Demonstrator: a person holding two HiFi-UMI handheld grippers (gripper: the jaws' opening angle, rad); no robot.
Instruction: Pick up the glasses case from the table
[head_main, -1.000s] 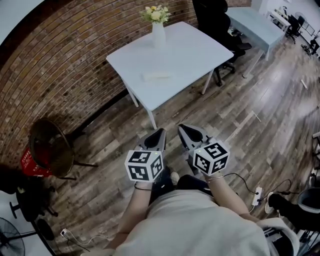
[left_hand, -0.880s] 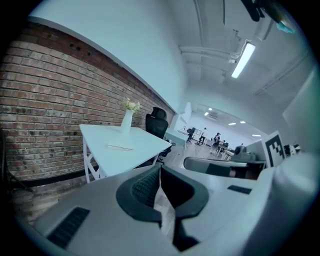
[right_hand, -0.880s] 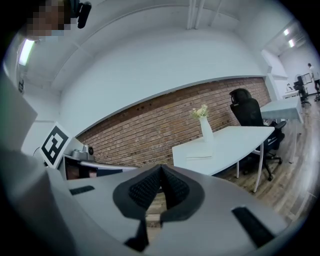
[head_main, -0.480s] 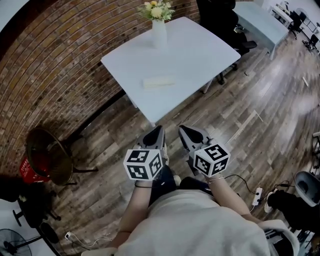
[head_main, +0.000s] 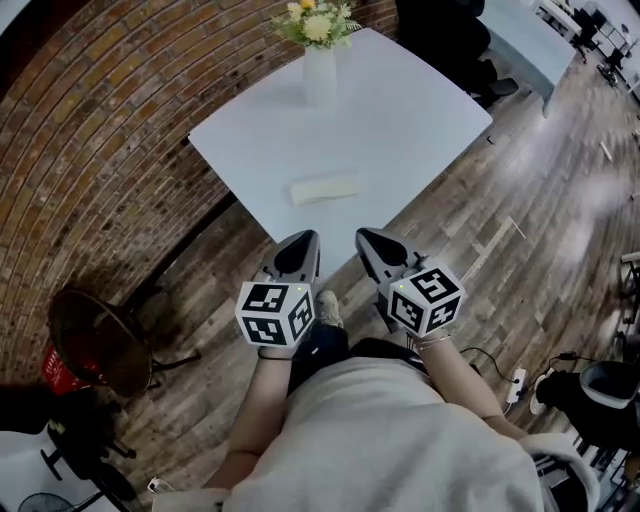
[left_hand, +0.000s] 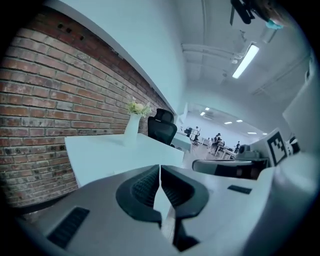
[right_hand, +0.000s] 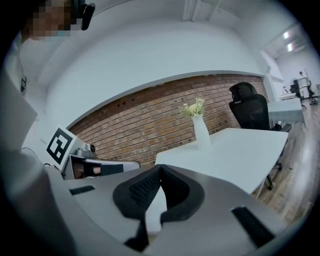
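A pale cream glasses case (head_main: 325, 188) lies flat near the front edge of the white square table (head_main: 420, 110). My left gripper (head_main: 308, 238) hovers just short of that edge, shut and empty. Beside it my right gripper (head_main: 364, 236) is also shut with nothing in it. In the left gripper view the left gripper (left_hand: 160, 167) has its pads pressed together, with the table (left_hand: 105, 155) ahead. The right gripper (right_hand: 160, 167) likewise points at the table (right_hand: 240, 155) in its own view. The case is hidden in both gripper views.
A white vase with flowers (head_main: 320, 60) stands at the table's far side. A brick wall (head_main: 110, 130) runs along the left. A black office chair (head_main: 440, 30) sits behind the table. A round dark chair (head_main: 100, 340) stands on the wooden floor at the left.
Both grippers, still shut, have come forward to the table, which now looms larger and closer. The glasses case lies just ahead of the fingertips.
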